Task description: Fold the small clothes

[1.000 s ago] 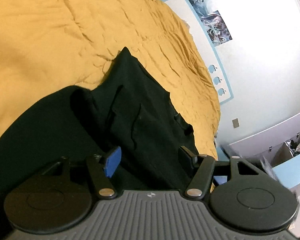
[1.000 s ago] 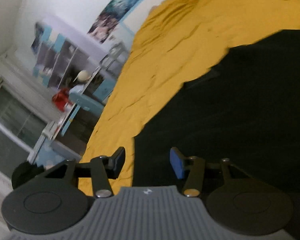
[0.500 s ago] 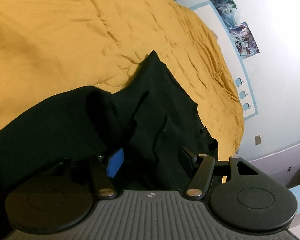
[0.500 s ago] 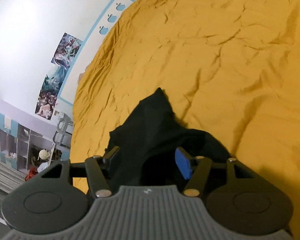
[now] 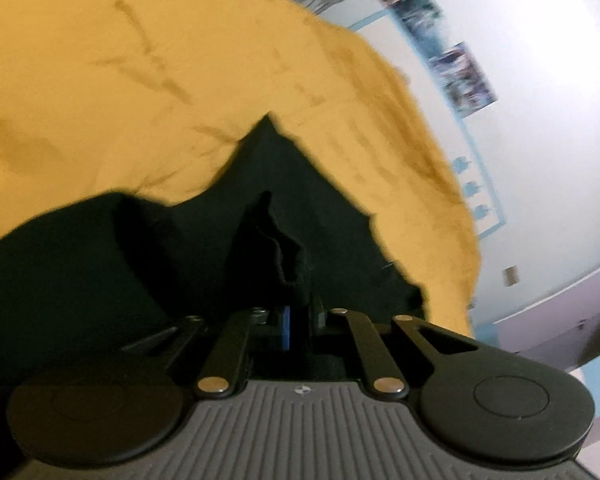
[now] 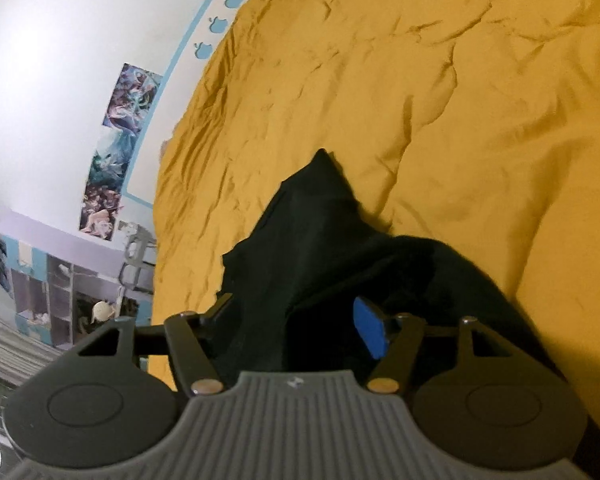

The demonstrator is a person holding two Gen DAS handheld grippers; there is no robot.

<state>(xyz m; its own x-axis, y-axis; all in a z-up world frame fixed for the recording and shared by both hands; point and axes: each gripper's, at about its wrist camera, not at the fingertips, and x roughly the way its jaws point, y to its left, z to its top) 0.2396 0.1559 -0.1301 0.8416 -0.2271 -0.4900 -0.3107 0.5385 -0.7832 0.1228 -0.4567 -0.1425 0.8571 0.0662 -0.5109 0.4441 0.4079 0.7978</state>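
Black garment (image 5: 260,200): I see it spread on the yellow bedspread (image 5: 140,80), one pointed corner reaching away from both cameras; it lies rumpled, with a raised fold at the middle of the left wrist view.
Left gripper (image 5: 298,320): my jaws are drawn in close, pinching a bunched ridge of the black garment between the blue pad and the black one; the fabric stands up in a crumpled peak just ahead of the fingers.
Left surroundings: white wall (image 5: 540,80) to the right with blurry posters (image 5: 460,76) and a blue-edged panel; this view has motion blur.
Right gripper (image 6: 296,320): my jaws are spread wide, blue pad on the right finger (image 6: 370,332), black finger at left; the black garment (image 6: 312,240) sits in the gap and under the fingers, but I see no grip on it.
Right surroundings: bedspread (image 6: 460,120) wrinkled, filling the upper right; posters (image 6: 116,152) on the wall at left, shelf unit (image 6: 60,292) with clutter lower left.
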